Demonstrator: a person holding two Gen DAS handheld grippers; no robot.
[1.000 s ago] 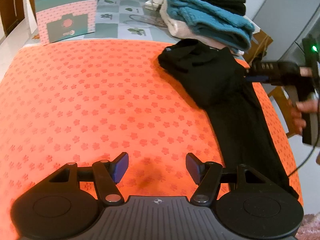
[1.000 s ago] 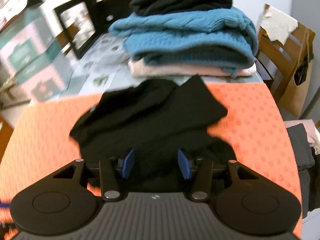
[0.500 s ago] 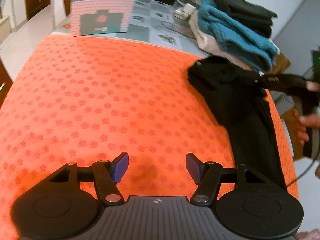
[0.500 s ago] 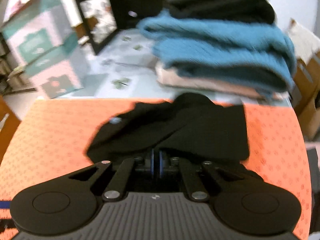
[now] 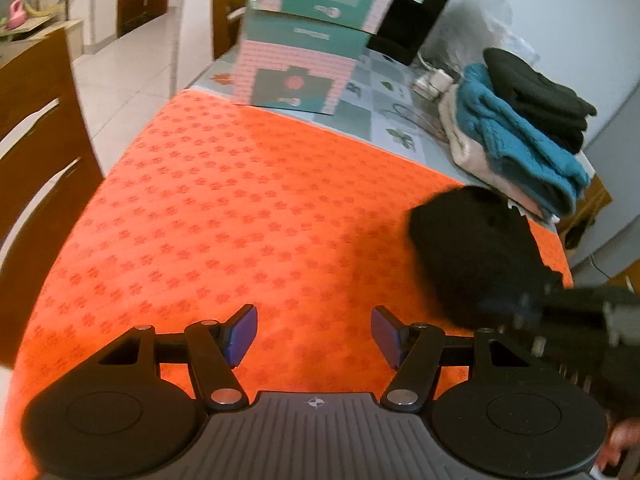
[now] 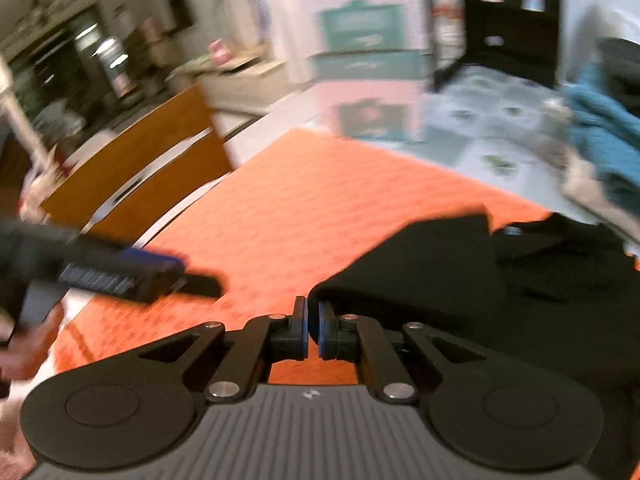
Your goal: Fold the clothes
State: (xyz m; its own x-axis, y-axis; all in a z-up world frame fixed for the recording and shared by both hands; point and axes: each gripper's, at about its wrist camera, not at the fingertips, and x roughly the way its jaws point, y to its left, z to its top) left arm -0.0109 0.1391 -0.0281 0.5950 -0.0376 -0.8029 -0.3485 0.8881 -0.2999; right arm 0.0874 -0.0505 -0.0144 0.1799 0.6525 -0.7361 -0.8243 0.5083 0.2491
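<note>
ITEM: black garment (image 5: 476, 248). Lies bunched on the orange flower-print cloth (image 5: 240, 220), at the edge near the clothes stack.

R gripper (image 6: 313, 320): jaws pinched nearly together. Black fabric edge sits right at the tips, but w/ the blur I can't confirm cloth is actually betw. the pads. In L view the R gripper shows blurred, low at the garment's near edge.

L gripper (image 5: 314, 334): jaws apart, nothing betw. them, over bare orange cloth, well apart from the garment.

Stack of folded clothes (image 5: 520, 136): black on teal knit on a pale piece, on the far table corner beyond the cloth. Pink-and-teal boxes (image 5: 308, 40) behind.

STEP (my read): getting the black piece out to the middle of the cloth for spreading; folding proper not begun.

NEXT calls for: L jaws to take an opposite edge or corner; then both hands draw apart to flatten it. Watch for a layered pinch.
</note>
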